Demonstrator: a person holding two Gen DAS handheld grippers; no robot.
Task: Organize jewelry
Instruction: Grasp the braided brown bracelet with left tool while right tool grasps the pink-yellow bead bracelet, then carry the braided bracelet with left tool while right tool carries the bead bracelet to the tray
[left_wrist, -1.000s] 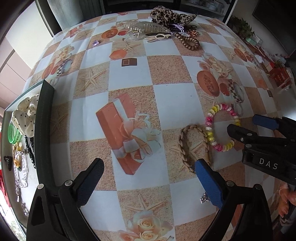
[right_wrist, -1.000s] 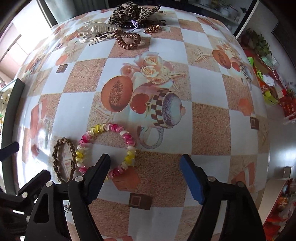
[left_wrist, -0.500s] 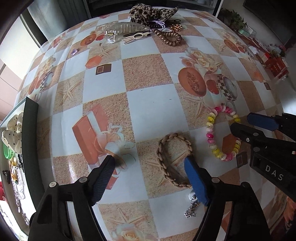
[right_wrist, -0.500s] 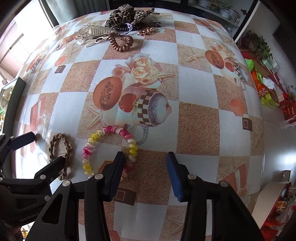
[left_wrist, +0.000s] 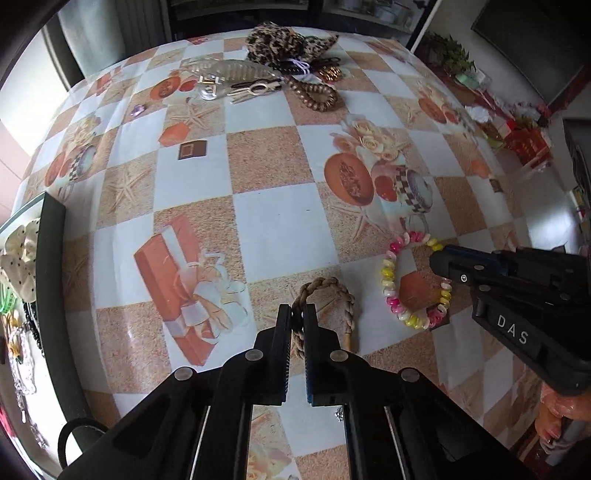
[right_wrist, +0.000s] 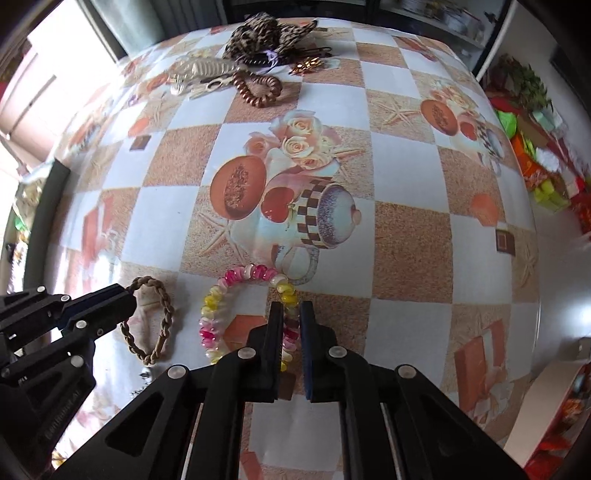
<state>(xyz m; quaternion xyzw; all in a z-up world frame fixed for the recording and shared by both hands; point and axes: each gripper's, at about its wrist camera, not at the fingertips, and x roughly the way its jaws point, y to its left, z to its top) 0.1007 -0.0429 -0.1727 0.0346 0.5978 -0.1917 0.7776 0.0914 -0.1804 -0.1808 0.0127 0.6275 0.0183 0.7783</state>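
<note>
Hair accessories (left_wrist: 291, 74) beyond (tablecloth (left_wrist: 273, 229) between bare)

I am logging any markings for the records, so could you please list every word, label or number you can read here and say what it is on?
"DAS": white letters on the black body of the right gripper, seen from the left wrist.
Raised lettering on the body of the left gripper, seen from the right wrist: too faint and distorted to read.
Nothing else readable; the tablecloth shows only pictures.

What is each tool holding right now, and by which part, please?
Left tool pinches the braided band's left strand; right tool pinches the pink-and-yellow coil band's right side.
</note>
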